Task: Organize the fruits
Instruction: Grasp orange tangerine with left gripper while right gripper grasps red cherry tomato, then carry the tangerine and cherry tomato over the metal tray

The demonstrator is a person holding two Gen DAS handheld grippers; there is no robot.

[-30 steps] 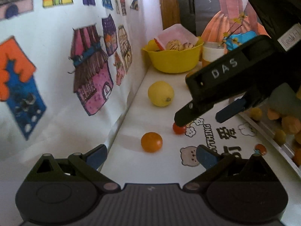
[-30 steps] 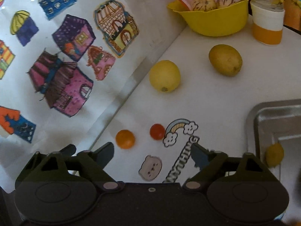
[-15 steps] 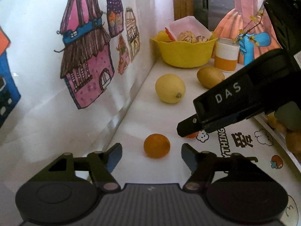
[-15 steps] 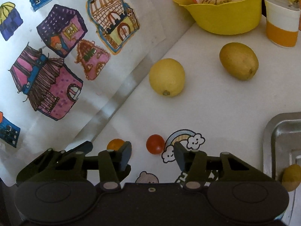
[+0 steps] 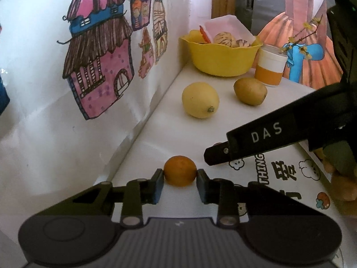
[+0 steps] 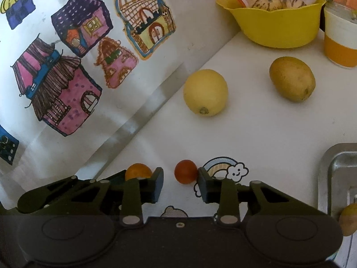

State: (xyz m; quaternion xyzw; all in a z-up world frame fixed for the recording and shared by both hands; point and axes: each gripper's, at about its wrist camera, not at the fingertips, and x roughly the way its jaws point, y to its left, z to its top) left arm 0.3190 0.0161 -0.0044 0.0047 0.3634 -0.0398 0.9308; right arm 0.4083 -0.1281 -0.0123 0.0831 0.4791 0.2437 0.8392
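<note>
Near wall, left gripper (image 5: 180,176) has narrowed from wide onto small orange fruit (image 5: 180,170); right gripper (image 6: 180,178) narrowed around red tomato (image 6: 185,171), gap remains left; both pickups imminent

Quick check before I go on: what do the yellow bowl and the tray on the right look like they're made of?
The yellow bowl looks like moulded plastic: even opaque colour, soft sheen, wavy scalloped rim. The tray looks like metal, probably stainless steel: grey, reflective, with a rolled rim and pressed rounded corner. Neither can be confirmed by look alone.
</note>
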